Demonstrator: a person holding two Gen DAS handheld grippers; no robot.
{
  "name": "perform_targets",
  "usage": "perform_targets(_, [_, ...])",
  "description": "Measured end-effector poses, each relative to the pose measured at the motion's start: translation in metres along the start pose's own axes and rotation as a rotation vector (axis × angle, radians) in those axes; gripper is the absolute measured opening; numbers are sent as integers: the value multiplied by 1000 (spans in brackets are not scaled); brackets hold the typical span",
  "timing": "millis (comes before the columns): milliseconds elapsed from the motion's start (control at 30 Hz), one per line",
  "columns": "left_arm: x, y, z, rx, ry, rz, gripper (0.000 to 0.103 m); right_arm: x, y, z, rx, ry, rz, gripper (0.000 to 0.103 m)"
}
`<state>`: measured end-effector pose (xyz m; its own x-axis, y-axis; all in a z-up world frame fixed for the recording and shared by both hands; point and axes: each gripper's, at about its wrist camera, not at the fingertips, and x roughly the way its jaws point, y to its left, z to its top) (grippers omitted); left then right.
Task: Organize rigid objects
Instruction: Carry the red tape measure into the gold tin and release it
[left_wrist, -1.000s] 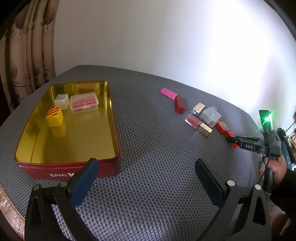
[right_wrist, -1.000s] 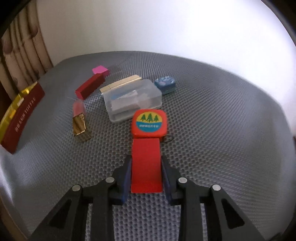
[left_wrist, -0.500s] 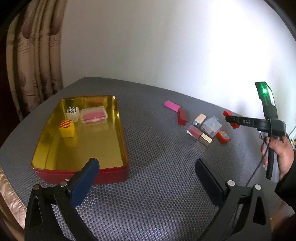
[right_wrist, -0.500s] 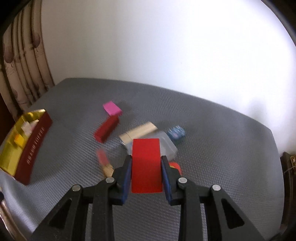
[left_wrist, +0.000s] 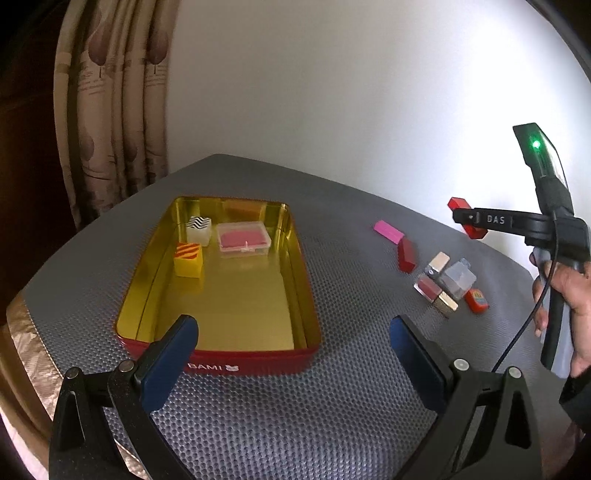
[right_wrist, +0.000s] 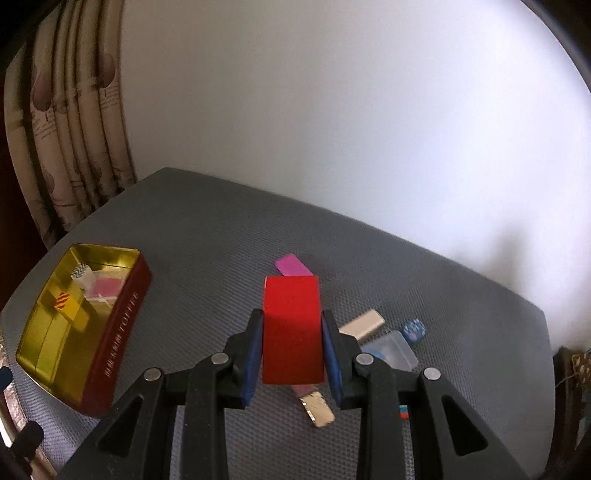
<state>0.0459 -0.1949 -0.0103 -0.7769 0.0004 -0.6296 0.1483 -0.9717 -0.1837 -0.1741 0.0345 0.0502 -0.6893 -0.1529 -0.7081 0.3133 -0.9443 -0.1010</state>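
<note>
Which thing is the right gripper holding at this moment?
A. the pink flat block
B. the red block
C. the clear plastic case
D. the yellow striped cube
B: the right gripper is shut on the red block, held up off the table; the left wrist view also shows it raised in that gripper's jaws.

Right wrist view: red block covers most of the pink block and the near end of the clear plastic case. Lipstick half hidden behind the claw fingers. Tin side lettering too blurred to read. Left wrist view: person's hand cut off at the right edge.
</note>
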Motion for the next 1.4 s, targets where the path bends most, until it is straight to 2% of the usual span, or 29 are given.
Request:
perform_targets(367, [-11, 25, 11, -44, -25, 50, 102, -8, 61, 17, -86, -10, -1, 30])
perform_targets(800, [-10, 44, 10, -61, 13, 88, 102, -11, 117, 31, -161, -27, 34, 30])
perform_targets(1400, [-21, 104, -1, -215, 73, 155, 102, 5, 190, 25, -258, 20, 109, 30])
